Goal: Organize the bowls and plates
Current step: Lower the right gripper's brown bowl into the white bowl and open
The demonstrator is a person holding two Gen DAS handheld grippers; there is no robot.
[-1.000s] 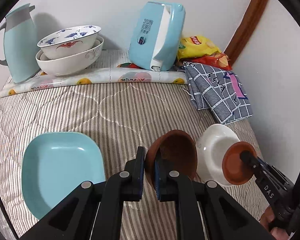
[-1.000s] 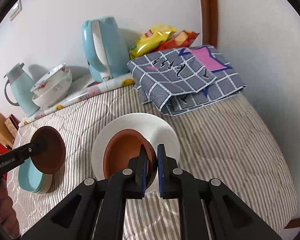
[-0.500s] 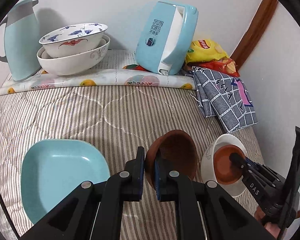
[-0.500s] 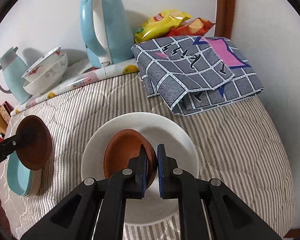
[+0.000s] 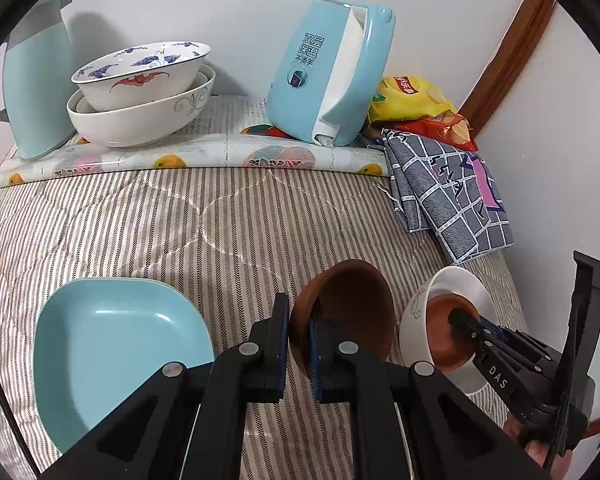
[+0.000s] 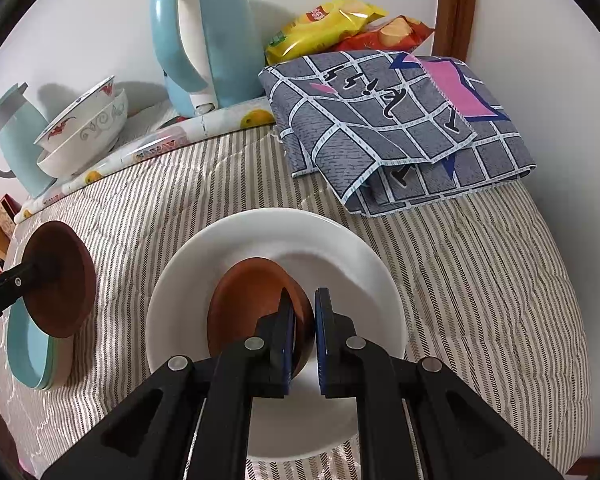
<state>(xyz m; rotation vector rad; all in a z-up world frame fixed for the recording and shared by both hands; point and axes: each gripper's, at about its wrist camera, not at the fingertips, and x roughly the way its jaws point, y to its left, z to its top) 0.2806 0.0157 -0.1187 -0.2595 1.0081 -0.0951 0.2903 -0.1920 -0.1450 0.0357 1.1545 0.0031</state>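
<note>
My left gripper is shut on the rim of a brown bowl and holds it above the striped quilt, right of a light blue square plate. My right gripper is shut on the rim of a second brown bowl, which sits low inside a white bowl. In the left wrist view that white bowl is at the lower right with the right gripper in it. The right wrist view shows the left-held brown bowl above the blue plate.
At the back stand two stacked white patterned bowls, a pale blue jug and a blue kettle on a fruit-print mat. Snack bags and a folded grey checked cloth lie at the right by the wall.
My right gripper has lowered its brown bowl down into the white bowl. My left gripper has kept its brown bowl in hand and shifted slightly forward.
</note>
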